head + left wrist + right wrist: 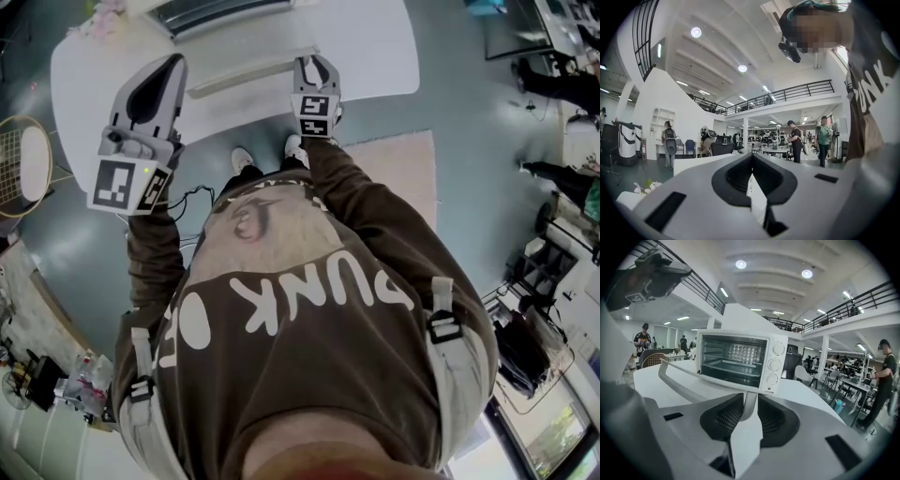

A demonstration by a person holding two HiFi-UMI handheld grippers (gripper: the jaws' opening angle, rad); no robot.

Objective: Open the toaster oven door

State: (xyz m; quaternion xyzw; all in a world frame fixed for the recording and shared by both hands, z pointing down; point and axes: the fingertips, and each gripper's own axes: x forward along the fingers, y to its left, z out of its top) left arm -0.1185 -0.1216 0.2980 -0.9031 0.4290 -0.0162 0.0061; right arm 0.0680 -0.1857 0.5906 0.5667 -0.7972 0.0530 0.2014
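I see the white table carrying the toaster oven, which stands open. The person's brown sweatshirt reads "PUNK". The right gripper pinches the door handle. The left gripper has its jaws together and is empty.

The oven has a smooth white painted shell with a slight sheen, a bright metal lining and white plastic knobs; its handle looks like matt white plastic, and the table under it is smooth, matt white. The left gripper and right gripper have matt grey plastic shells and black ribbed pads. Filling the lower head view, the sweatshirt is soft brown cloth with flat white print; higher in that frame the floor is glossy grey and the rug matt pink.
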